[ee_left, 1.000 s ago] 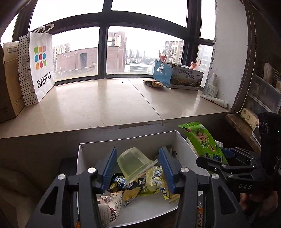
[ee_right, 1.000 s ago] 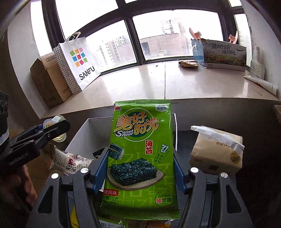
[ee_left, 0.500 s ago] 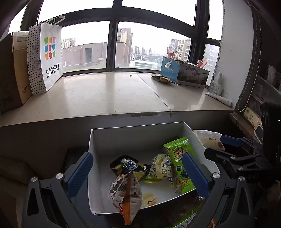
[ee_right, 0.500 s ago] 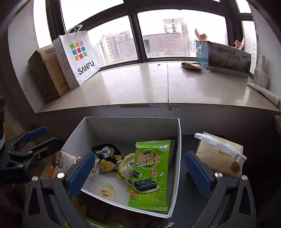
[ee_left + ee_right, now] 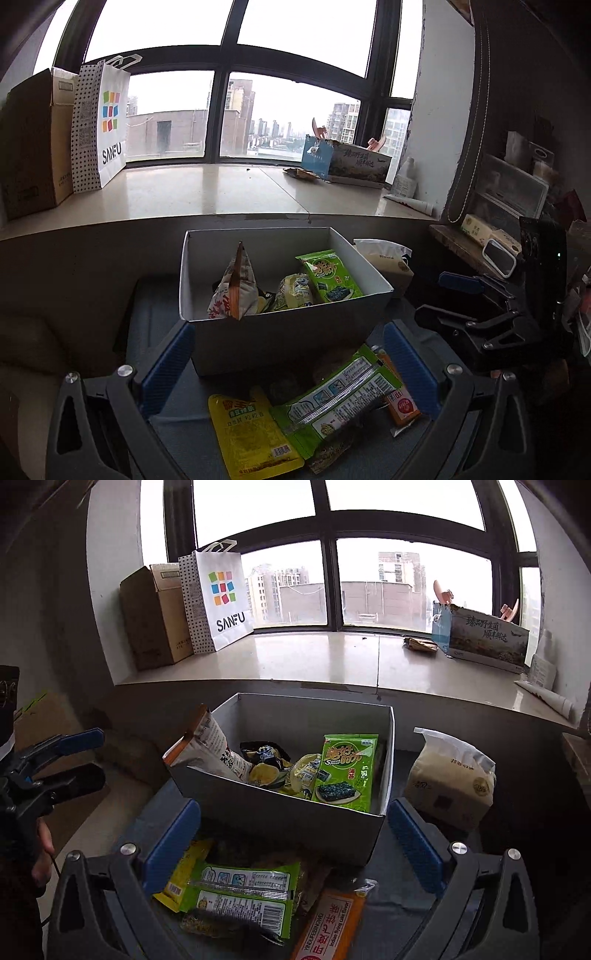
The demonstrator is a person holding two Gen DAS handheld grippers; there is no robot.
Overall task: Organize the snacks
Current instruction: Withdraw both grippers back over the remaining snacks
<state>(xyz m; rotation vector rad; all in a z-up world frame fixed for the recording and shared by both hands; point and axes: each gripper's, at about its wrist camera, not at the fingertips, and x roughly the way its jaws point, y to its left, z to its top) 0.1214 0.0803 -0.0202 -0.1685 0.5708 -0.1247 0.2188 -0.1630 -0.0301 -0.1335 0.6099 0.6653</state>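
A white cardboard box (image 5: 280, 328) (image 5: 273, 808) stands on a dark blue surface below the window ledge. Inside lie a green seaweed packet (image 5: 330, 275) (image 5: 347, 771), a white and orange bag (image 5: 234, 291) (image 5: 207, 746), a dark pack (image 5: 264, 753) and yellow-green packs (image 5: 293, 291). In front of the box lie a yellow pouch (image 5: 251, 428) (image 5: 184, 871), a green wrapper (image 5: 340, 398) (image 5: 243, 890) and an orange pack (image 5: 400, 400) (image 5: 328, 926). My left gripper (image 5: 288, 363) (image 5: 62, 760) is open and holds nothing. My right gripper (image 5: 291, 840) (image 5: 458, 299) is open too, back from the box.
A tissue pack (image 5: 450, 779) (image 5: 388, 254) stands right of the box. On the ledge are a brown carton (image 5: 151, 616), a white SANFU bag (image 5: 219, 598) and a blue printed box (image 5: 480, 635). A cluttered shelf (image 5: 509, 206) is at the far right.
Both grippers opened and let go: the left dropped a clear jelly cup, the right the green seaweed packet, which now lies in the box. Both pulled back, bringing the loose snacks into view.
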